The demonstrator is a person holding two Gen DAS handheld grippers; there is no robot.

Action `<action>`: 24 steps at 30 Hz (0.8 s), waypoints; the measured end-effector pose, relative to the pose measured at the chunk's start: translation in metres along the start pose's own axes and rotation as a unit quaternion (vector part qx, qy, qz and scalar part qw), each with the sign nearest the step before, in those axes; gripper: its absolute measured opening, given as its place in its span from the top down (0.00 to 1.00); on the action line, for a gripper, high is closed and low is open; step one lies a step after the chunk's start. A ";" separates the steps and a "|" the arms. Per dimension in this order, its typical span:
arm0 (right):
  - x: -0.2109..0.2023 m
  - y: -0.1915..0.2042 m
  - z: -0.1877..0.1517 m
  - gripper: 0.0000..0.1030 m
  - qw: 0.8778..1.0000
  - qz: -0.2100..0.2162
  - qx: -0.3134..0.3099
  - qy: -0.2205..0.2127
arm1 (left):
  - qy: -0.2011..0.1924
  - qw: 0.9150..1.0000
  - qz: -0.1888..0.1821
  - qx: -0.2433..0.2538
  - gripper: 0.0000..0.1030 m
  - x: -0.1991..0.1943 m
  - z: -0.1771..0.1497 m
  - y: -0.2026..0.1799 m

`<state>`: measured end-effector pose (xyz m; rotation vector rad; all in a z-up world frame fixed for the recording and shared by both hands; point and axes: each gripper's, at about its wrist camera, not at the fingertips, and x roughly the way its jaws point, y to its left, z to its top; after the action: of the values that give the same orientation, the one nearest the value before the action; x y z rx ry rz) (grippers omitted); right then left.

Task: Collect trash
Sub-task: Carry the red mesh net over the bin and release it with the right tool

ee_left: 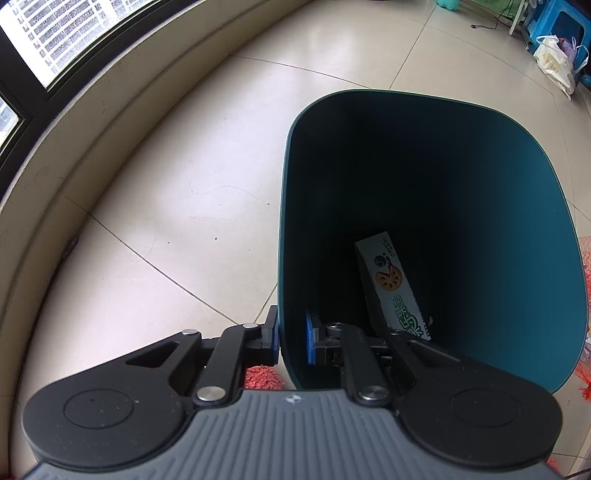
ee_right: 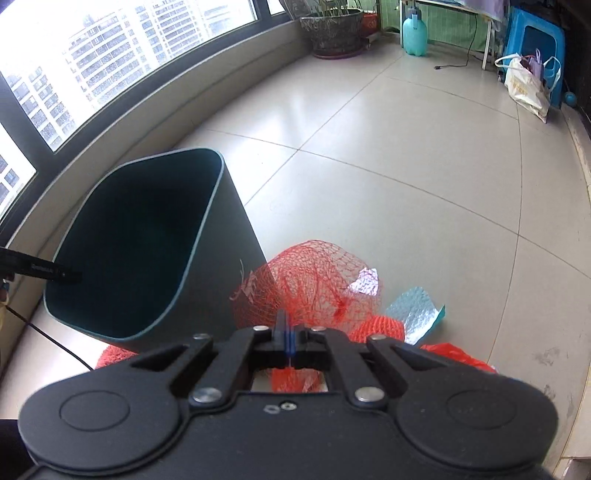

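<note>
Only the left wrist view shows the toothpaste box (ee_left: 393, 286) standing on end inside the bin (ee_left: 517, 177), whose wall the left gripper (ee_left: 291, 338) clamps; right gripper (ee_right: 290, 341) pinches the red mesh bag (ee_right: 314, 284)

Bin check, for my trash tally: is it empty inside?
No, a printed carton lies at the bottom of the dark green bin, seen from the left wrist.

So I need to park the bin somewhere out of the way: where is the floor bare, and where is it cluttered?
Bare tiles run between the bin and the curved window ledge, and ahead toward the plant pot. It is crowded beside the bin: red mesh net, foil scraps. The blue stool corner holds a white bag.
</note>
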<state>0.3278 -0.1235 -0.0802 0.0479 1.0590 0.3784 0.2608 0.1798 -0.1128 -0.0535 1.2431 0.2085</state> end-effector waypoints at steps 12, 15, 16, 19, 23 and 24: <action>-0.063 0.080 0.087 1.00 0.991 0.078 -0.076 -0.073 | 0.004 1.000 -0.012 -0.007 0.88 -0.001 0.002 0.003; -0.046 0.097 0.091 1.00 0.989 0.099 -0.090 -0.060 | 0.003 1.000 -0.012 -0.004 0.88 -0.001 0.002 0.004; -0.036 0.104 0.092 1.00 0.988 0.107 -0.096 -0.049 | 0.003 1.000 -0.012 -0.004 0.88 -0.001 0.002 0.003; -0.013 0.121 0.088 1.00 0.988 0.114 -0.107 -0.016 | 0.000 1.000 -0.013 -0.004 0.88 -0.002 0.002 0.004; 0.031 0.127 0.085 1.00 0.990 0.096 -0.103 0.017 | -0.003 1.000 -0.014 -0.003 0.88 -0.003 0.001 0.005; 0.044 0.127 0.085 1.00 0.991 0.087 -0.099 0.023 | -0.004 1.000 -0.014 -0.003 0.88 -0.003 0.001 0.005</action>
<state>0.3845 0.0215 -0.0473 -0.0465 1.0608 0.6451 0.2595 0.1845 -0.1090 -0.0749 1.2340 0.1877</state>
